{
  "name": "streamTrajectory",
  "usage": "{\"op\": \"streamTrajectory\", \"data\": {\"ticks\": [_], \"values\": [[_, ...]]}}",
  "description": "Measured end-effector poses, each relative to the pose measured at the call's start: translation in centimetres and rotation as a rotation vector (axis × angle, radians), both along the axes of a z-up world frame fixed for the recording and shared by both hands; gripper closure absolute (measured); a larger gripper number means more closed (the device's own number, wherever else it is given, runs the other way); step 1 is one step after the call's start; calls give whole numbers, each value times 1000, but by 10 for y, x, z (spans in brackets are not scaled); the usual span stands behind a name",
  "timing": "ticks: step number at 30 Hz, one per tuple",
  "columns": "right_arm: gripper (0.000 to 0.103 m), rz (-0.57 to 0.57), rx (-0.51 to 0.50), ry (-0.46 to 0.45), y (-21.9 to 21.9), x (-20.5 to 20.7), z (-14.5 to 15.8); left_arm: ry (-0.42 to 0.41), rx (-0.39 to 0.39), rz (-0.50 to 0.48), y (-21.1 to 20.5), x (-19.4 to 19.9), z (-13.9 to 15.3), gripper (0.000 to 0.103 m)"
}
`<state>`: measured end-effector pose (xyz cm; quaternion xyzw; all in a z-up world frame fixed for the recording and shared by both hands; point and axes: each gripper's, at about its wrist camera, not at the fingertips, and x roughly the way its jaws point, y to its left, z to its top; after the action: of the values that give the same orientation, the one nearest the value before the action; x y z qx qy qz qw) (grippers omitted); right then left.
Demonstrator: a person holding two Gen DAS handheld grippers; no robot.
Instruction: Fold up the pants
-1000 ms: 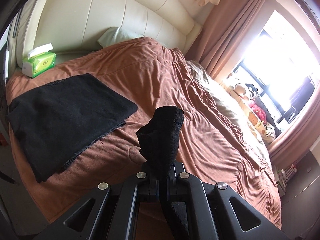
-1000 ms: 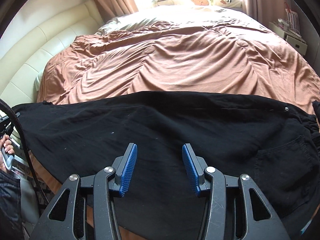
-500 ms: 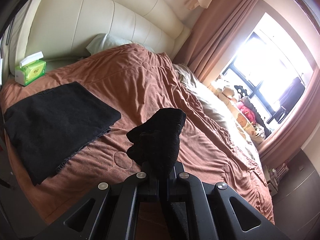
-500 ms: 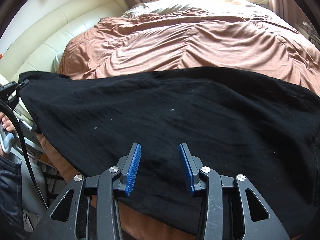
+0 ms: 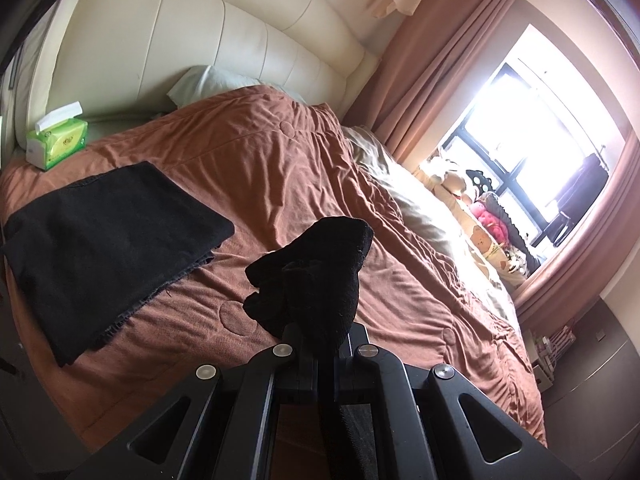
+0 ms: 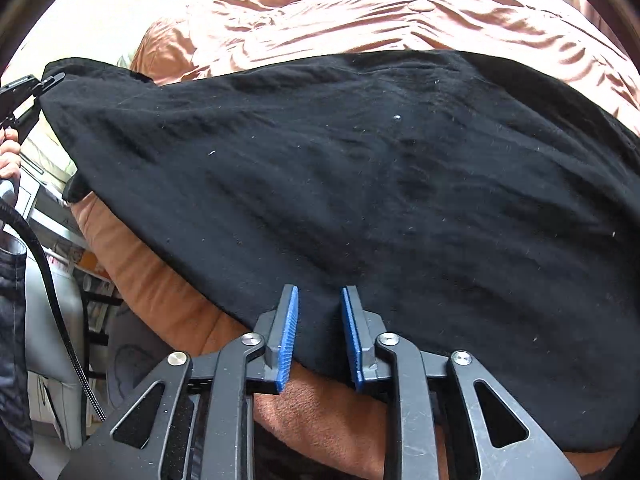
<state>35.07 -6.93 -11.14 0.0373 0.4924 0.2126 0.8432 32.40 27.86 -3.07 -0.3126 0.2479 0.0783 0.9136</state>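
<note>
The black pants (image 6: 380, 200) lie spread across the brown duvet (image 6: 360, 8). My left gripper (image 5: 318, 320) is shut on a bunched end of the pants (image 5: 316, 264) and holds it up above the bed; in the right wrist view it shows at the far left (image 6: 44, 84), pinching that corner. My right gripper (image 6: 319, 320) is open, its blue pads (image 6: 290, 332) low over the near edge of the pants with cloth between them. A folded black garment (image 5: 104, 240) lies at the bed's left side.
A green tissue box (image 5: 56, 144) stands by the cream headboard (image 5: 200, 40). A pillow (image 5: 212, 84) lies at the bed's head. Curtains and a bright window (image 5: 540, 120) with soft toys (image 5: 484, 216) are at the right. Furniture and a cable (image 6: 60, 300) are beside the bed.
My right gripper has dropped toward the near edge of the pants and its jaws have narrowed around the cloth. My left gripper keeps the pants end raised and has shifted a little.
</note>
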Motion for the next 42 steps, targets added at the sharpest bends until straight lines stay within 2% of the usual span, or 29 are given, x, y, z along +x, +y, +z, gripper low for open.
{"op": "streamTrajectory", "data": {"ticks": [2, 6, 14, 25, 36, 42], "values": [[84, -12, -27, -16, 0, 11, 1, 5, -7, 5, 3, -1, -3, 99], [88, -27, -17, -3, -1, 39, 0, 19, -15, 18, 7, -6, -10, 99], [88, -57, -53, -16, 2, 86, 3, 34, -78, 52, 17, -10, -28, 99], [89, -89, -73, -12, 2, 144, -4, 19, -92, 36, 17, -5, -28, 99], [89, -116, -81, -24, -2, 164, -3, 8, -81, 12, 14, -2, -20, 99], [89, -99, -78, -14, -1, 146, -4, -6, -69, -4, 6, 0, -9, 99]]}}
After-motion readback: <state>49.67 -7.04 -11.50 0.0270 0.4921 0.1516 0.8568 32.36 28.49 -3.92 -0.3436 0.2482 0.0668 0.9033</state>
